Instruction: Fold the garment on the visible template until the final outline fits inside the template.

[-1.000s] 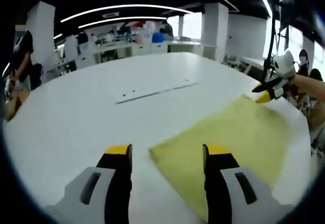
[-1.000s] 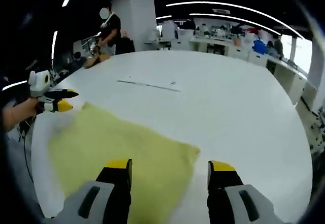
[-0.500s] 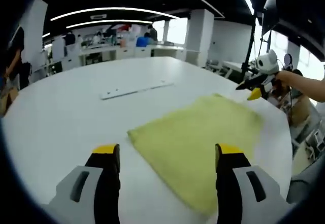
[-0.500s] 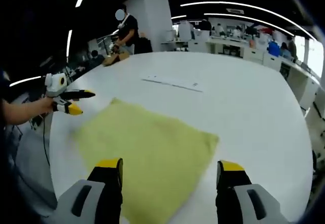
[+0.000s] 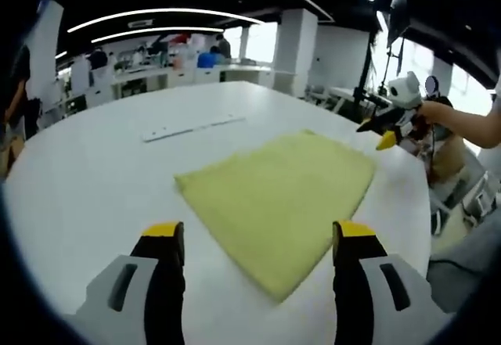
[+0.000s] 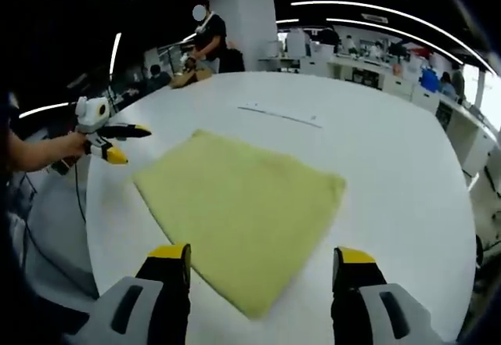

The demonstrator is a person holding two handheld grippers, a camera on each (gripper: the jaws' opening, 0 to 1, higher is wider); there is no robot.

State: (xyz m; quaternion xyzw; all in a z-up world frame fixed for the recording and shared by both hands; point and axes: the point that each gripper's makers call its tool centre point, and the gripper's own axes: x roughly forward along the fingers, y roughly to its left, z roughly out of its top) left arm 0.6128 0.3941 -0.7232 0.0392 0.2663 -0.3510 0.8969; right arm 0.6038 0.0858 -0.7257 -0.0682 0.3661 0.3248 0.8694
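Two fisheye views of one white round table (image 5: 86,173) bearing a folded yellow garment (image 5: 278,196).

Left gripper view: at far left a person (image 5: 17,98) stands beyond the table edge. A thin pale strip (image 5: 192,127) with small dark dots lies flat on the tabletop, beyond the garment and apart from it. The garment lies flat as a four-sided shape near the middle of the table, one corner pointing toward the camera. The left gripper (image 5: 258,239) hangs above the near edge, jaws spread wide and empty, clear of the cloth. At far right the right gripper (image 5: 381,130), held in a hand (image 5: 427,112), hovers beside the garment's far corner, jaws parted, nothing between them.

Right gripper view: the left gripper (image 6: 119,143) appears at far left, off the garment's (image 6: 239,204) corner, jaws apart. The strip (image 6: 278,116) lies beyond the cloth. The right gripper (image 6: 258,259) stands wide and empty above the near corner.
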